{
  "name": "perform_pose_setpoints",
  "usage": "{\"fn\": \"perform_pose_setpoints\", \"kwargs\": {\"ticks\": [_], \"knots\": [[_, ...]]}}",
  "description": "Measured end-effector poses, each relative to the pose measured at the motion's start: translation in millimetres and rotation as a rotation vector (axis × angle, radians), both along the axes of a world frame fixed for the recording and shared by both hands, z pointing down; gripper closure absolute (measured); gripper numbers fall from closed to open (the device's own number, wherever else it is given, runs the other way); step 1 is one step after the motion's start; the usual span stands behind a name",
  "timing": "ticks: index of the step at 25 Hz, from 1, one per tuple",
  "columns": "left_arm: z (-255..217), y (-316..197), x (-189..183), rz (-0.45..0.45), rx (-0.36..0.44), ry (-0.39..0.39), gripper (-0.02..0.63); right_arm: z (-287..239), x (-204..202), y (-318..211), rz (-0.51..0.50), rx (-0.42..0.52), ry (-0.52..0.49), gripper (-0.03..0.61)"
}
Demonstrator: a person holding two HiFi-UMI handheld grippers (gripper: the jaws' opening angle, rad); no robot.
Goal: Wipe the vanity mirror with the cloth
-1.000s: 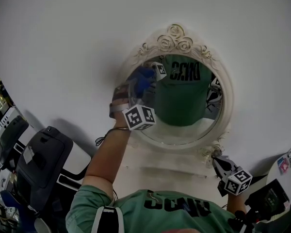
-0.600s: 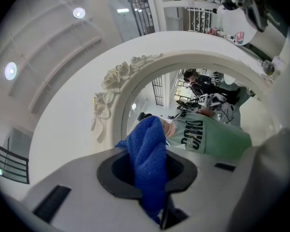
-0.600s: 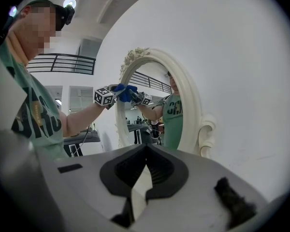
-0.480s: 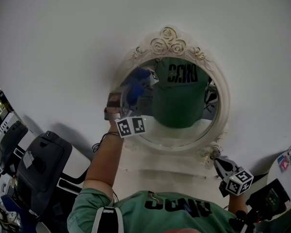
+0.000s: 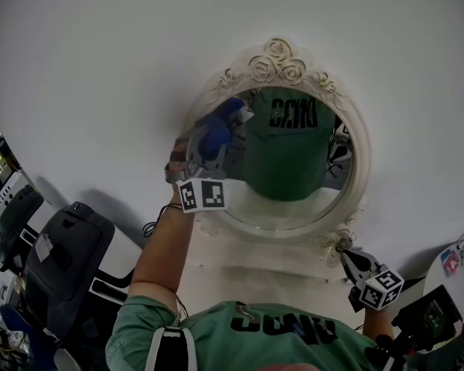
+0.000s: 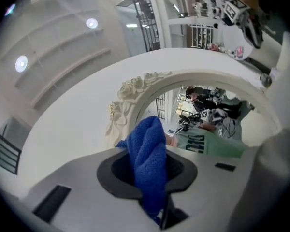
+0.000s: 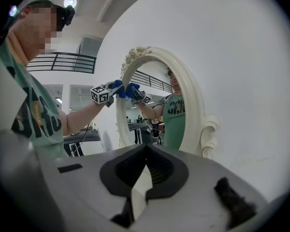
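Blue cloth (image 5: 215, 135) is clamped between the jaws of the left gripper (image 5: 207, 151), and a fold of it stands up out of the jaws in the left gripper view. The cloth is pressed on the glass of the mirror (image 5: 294, 201), in the upper left part, close to the inner edge of the cream frame (image 5: 278, 62). From the right gripper view, the cloth and its reflection meet at the glass, so it is touching.

Compared with one second ago, the cloth is lower on the glass and nearer to the left side of the frame. The marker cube (image 5: 201, 195) is also more to the left than before; now it lies over the lower left rim of the frame, and two of its faces turn to the camera. Since half a second ago the change is small, mostly a little shift to the left. The forearm (image 5: 162, 253) reaches up from below as before.

The right gripper (image 5: 349, 263) has not moved. It is low on the right, just beside the scroll at the bottom right of the frame, well apart from the cloth. Its jaws are together, with only a thin slit between them, and they hold nothing.

The mirror is oval with carved roses on top, and it hangs on a white wall (image 5: 100, 68). A green shirt is reflected in the glass.
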State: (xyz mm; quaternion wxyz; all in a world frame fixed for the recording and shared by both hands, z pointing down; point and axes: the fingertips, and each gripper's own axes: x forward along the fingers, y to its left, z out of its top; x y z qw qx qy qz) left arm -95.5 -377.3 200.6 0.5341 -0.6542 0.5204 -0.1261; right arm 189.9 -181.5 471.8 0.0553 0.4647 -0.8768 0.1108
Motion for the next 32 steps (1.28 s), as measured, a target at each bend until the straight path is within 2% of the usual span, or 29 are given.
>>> {"fn": "perform_pose_setpoints", "kwargs": {"ticks": [5,8,10,13,16,19,21,23,25,30,32], "knots": [[1,7,-5,0.136,-0.157,0.157,0.525,0,-4,-1,-0.011,0.0,0.004,0.566],[2,5,-16,0.122,-0.169,0.203,0.525,-1,-6,-1,-0.02,0.001,0.009,0.566],[1,3,-22,0.066,-0.117,0.174,0.525,-1,-8,-1,-0.024,0.002,0.012,0.566],[-3,4,-20,-0.009,-0.002,0.066,0.525,0,-10,-2,-0.029,-0.001,0.014,0.566],[-10,7,-6,-0.047,0.091,-0.04,0.525,0,-11,-1,-0.032,-0.001,0.017,0.566],[-13,3,8,-0.061,0.136,-0.113,0.525,0,-11,-1,-0.03,-0.002,0.018,0.566],[-11,-3,12,-0.055,0.121,-0.116,0.525,0,-11,-2,-0.029,-0.001,0.015,0.566],[-8,-4,11,-0.025,0.076,-0.076,0.523,1,-11,-1,-0.027,-0.003,0.014,0.566],[-5,1,12,0.04,-0.005,-0.004,0.523,2,-10,0,-0.023,-0.009,0.015,0.566],[12,18,18,0.247,-0.273,0.172,0.523,2,-11,0,-0.026,-0.01,0.015,0.566],[29,18,17,0.314,-0.407,0.25,0.525,2,-15,-2,-0.038,-0.007,0.02,0.566]]}}
